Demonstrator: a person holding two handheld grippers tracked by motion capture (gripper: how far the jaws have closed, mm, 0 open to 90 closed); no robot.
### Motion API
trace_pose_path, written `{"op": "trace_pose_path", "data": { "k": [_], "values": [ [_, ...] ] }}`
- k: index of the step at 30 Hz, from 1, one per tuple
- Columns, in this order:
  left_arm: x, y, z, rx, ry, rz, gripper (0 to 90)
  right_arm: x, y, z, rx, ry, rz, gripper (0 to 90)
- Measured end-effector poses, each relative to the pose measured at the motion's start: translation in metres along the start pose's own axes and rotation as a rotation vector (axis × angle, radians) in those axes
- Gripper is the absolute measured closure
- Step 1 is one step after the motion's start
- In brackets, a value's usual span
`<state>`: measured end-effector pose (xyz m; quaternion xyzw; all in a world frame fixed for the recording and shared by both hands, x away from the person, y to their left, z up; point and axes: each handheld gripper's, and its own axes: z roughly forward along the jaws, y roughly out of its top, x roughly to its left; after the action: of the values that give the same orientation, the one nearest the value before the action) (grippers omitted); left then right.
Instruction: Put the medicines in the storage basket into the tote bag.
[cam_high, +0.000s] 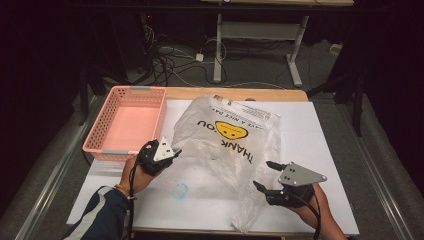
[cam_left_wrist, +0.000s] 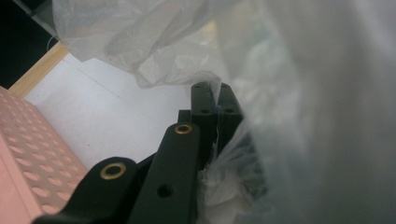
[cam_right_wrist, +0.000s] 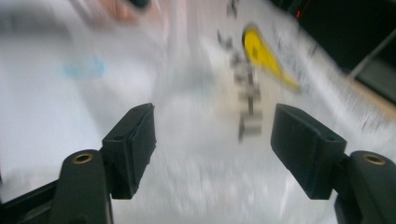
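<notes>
Left claw (cam_left_wrist: 217, 100) pinched on plastic bag (cam_high: 225, 150), right claw (cam_high: 264, 175) wide, empty

Your right gripper view is smeared with motion blur: the lettering and yellow face on the plastic bag (cam_right_wrist: 252, 93) cannot be read there, and a small blue patch (cam_right_wrist: 84, 67) at ten o'clock stays unidentifiable. In your left gripper view the bag (cam_left_wrist: 303, 93) hangs so close that it veils everything from twelve to five o'clock, and the pink basket (cam_left_wrist: 28, 154) is cut off at the left edge. In the high view your forearms leave at the bottom edge.
</notes>
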<state>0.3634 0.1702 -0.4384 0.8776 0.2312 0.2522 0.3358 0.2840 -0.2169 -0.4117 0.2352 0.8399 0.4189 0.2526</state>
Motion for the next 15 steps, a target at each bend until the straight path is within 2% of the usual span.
{"op": "trace_pose_path", "data": {
  "k": [1, 4, 5, 8, 10, 11, 13, 14, 15],
  "values": [
    [-0.001, 0.0, 0.001, 0.003, -0.001, 0.005, 87.1, 0.0, -0.009, 0.003, 0.022, 0.011, 0.018, 29.1],
    [-0.003, 0.001, 0.004, 0.006, -0.011, 0.011, 87.1, 0.001, -0.028, 0.011, 0.089, 0.047, 0.031, 26.0],
    [-0.003, 0.001, 0.004, 0.006, -0.011, 0.011, 87.1, 0.001, -0.032, 0.014, 0.103, 0.075, 0.038, 24.7],
    [-0.005, 0.002, 0.007, 0.006, -0.021, 0.017, 87.1, 0.005, -0.038, 0.024, 0.168, 0.134, 0.023, 20.3],
    [-0.005, 0.002, 0.008, 0.007, -0.021, 0.019, 87.1, 0.006, -0.039, 0.028, 0.178, 0.153, 0.021, 19.4],
    [-0.006, 0.002, 0.008, 0.009, -0.02, 0.021, 87.1, 0.009, -0.043, 0.034, 0.216, 0.191, -0.001, 19.4],
    [-0.006, 0.003, 0.008, 0.011, -0.017, 0.024, 87.1, 0.012, -0.048, 0.041, 0.245, 0.183, -0.039, 21.5],
    [-0.006, 0.003, 0.008, 0.011, -0.017, 0.024, 87.1, 0.012, -0.048, 0.041, 0.245, 0.183, -0.039, 21.5],
    [-0.006, 0.002, 0.008, 0.013, -0.017, 0.023, 87.1, 0.012, -0.052, 0.046, 0.23, 0.19, -0.008, 26.3]
  ]
}}
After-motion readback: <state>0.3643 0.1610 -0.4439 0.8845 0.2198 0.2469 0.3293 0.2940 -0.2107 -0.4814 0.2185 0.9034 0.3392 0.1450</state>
